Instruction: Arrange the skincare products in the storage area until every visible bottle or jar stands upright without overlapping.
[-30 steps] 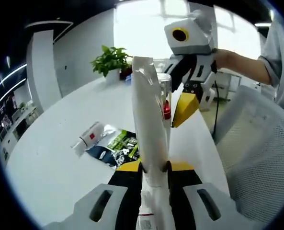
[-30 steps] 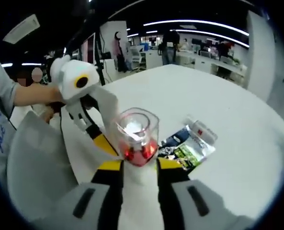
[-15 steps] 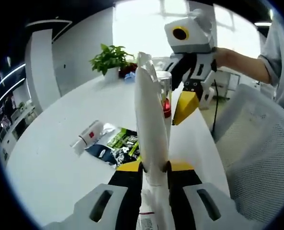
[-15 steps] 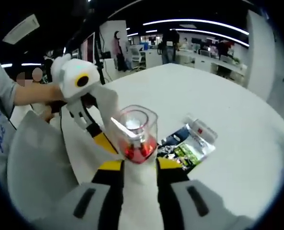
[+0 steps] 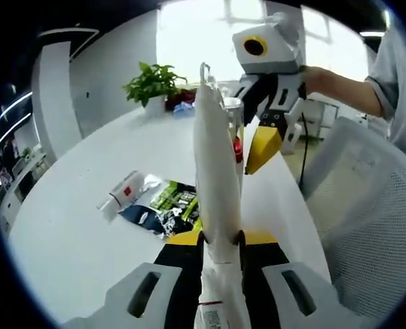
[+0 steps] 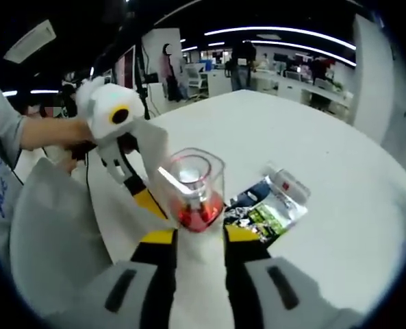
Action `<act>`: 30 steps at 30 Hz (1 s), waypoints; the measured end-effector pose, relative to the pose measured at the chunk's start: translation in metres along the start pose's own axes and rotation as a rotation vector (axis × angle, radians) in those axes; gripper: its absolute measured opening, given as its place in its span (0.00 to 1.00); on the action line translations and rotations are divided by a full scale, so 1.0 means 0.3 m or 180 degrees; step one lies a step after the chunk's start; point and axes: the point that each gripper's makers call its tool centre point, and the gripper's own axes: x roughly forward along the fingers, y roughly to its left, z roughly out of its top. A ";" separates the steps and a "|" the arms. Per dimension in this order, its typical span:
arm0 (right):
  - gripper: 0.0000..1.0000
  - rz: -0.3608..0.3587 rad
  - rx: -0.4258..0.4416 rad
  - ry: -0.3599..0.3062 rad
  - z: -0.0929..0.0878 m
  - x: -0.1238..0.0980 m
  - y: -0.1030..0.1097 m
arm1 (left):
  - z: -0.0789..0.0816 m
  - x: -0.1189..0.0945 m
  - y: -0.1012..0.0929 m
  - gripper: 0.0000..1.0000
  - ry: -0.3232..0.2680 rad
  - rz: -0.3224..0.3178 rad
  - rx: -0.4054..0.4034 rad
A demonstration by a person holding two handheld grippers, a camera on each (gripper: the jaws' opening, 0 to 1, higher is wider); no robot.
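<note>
In the left gripper view, the left gripper (image 5: 220, 240) rises from the bottom centre with its jaws closed on a white tube (image 5: 215, 171). The right gripper (image 5: 264, 140) enters at the upper right, held by a hand (image 5: 319, 81). In the right gripper view, the right gripper (image 6: 199, 236) clamps a clear jar (image 6: 197, 188).

In your left gripper view, the window (image 5: 209, 27) behind the plant (image 5: 151, 82) blows out to pure white, and its daylight glares off the tabletop (image 5: 72, 226). In your right gripper view, ceiling strip lights (image 6: 278, 33) glow in a dim room. Both views bend strongly near their edges, and distant desks look soft.
</note>
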 end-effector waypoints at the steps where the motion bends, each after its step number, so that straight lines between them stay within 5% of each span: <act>1: 0.27 0.0002 0.0001 0.0003 -0.001 0.000 0.001 | -0.005 0.001 -0.002 0.17 0.0017 -0.0004 0.0000; 30: 0.26 0.0000 -0.0018 0.0027 0.002 -0.002 0.007 | -0.020 -0.015 0.006 0.17 0.0119 0.0047 0.0077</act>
